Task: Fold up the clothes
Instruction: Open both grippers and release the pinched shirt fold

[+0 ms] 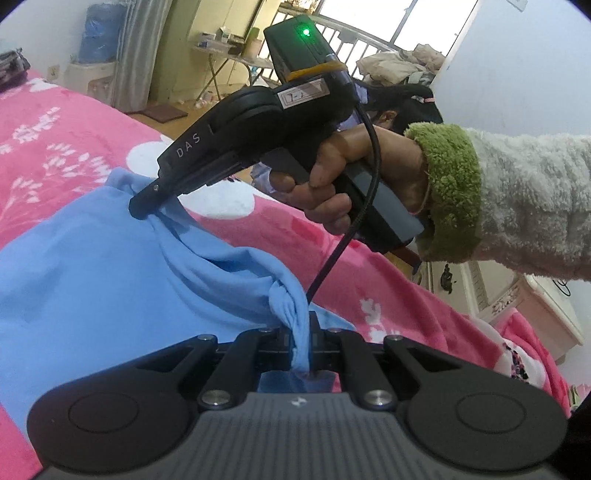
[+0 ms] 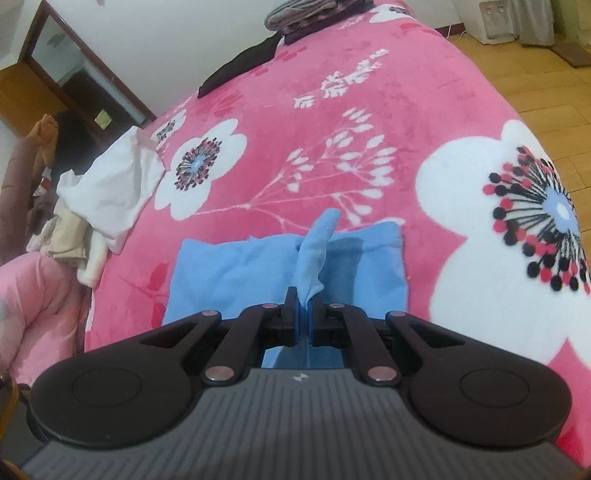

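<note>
A light blue garment (image 1: 92, 266) lies partly spread on the pink flowered blanket (image 1: 55, 147). My left gripper (image 1: 301, 332) is shut on a bunched edge of it, and the cloth rises in a twisted fold between the jaws. In the left wrist view the right gripper (image 1: 142, 208), held by a hand in a fluffy green-cuffed sleeve, pinches another corner of the same cloth. In the right wrist view my right gripper (image 2: 304, 317) is shut on a strip of the blue garment (image 2: 229, 273), which lies flat ahead on the blanket (image 2: 295, 129).
White and beige clothes (image 2: 107, 188) are heaped at the bed's left edge. Dark and grey garments (image 2: 280, 22) lie at the far end. Wooden floor (image 2: 535, 92) runs along the right side. A white carved nightstand (image 1: 517, 302) stands beside the bed.
</note>
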Tool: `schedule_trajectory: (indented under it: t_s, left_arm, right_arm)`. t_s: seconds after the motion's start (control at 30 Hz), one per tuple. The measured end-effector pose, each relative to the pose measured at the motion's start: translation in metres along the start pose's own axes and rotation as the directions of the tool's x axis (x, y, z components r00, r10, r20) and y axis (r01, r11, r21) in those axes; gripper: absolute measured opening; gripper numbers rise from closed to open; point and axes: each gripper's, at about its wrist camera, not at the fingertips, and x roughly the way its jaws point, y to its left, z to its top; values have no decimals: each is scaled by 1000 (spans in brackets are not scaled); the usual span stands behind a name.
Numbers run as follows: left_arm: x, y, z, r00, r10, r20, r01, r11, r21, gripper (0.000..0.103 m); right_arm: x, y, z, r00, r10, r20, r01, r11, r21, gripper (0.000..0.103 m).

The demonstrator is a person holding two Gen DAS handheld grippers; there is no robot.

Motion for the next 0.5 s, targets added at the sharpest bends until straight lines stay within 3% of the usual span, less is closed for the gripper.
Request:
schedule_trajectory:
  t_s: [0.37,0.43,0.5]
  left_arm:
    - [27,5,4,999,-2,-48,0,999,-40,7]
    - [31,5,5,998,0,-57,-2,999,-46,7]
    - [36,5,5,997,0,-75,-4,998,-55,9]
  right_arm:
    - [12,-28,-8,999,28,-22,-27,999,47,5]
    - [1,-32,-13,1000,21,-3,-21,996,87,10]
    - [-18,-36,-21,1000,2,26,-6,992,129,35]
